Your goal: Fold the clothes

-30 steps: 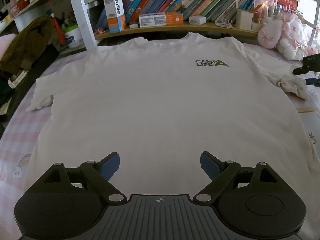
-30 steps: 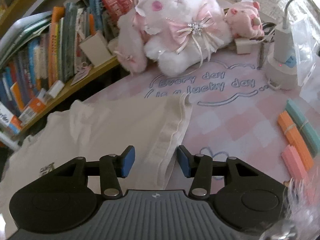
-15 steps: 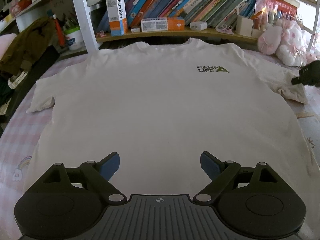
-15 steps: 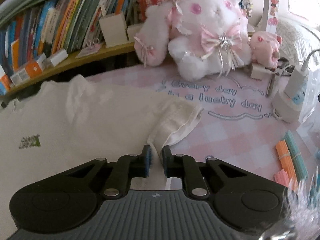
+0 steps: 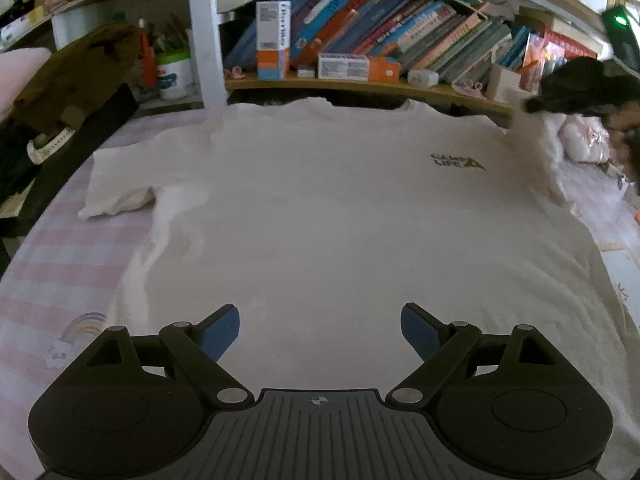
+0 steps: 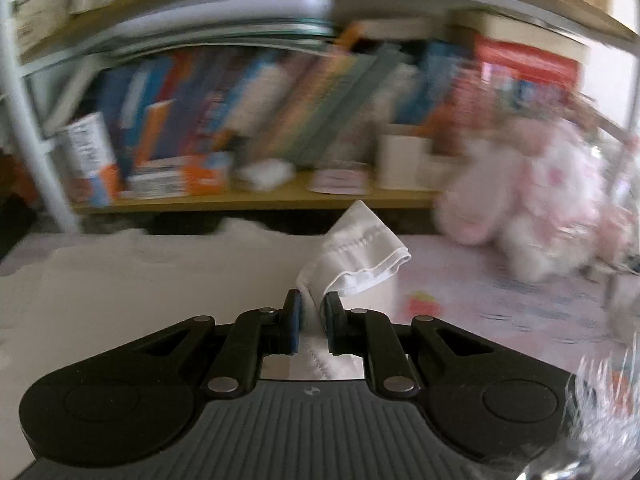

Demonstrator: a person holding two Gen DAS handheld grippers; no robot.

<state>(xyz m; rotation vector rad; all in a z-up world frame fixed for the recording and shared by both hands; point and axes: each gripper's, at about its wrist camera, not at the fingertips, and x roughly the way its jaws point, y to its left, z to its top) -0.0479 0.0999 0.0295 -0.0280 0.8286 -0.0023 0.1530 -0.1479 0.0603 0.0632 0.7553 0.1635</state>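
With the white T-shirt point(image 5: 320, 216) spread face-up on the pink checked desk point(image 5: 68, 248), collar toward the far bookshelf point(image 5: 360, 84), the layout suits a sleeve-first fold. Right gripper point(image 6: 312, 326): jaws pressed together, pinching the hem of the right sleeve point(image 6: 356, 256); cloth stands up out of the jaws, stitched hem curling over to the right. Judged purpose: carry the sleeve inward across the chest. Left gripper point(image 5: 320, 328): jaws spread wide, nothing between them, poised over the near hem of the shirt, probably waiting to pin or take the body. Left sleeve point(image 5: 116, 184) lies flat on the desk, untouched.

Hard to make out: right wrist view is heavily motion-blurred; books and the pink plush toy point(image 6: 532, 208) are smeared. In the left wrist view the lifted sleeve at far right is a pale blur under a dark shape, presumably the right gripper. Near hem of the shirt is hidden behind the left gripper body.
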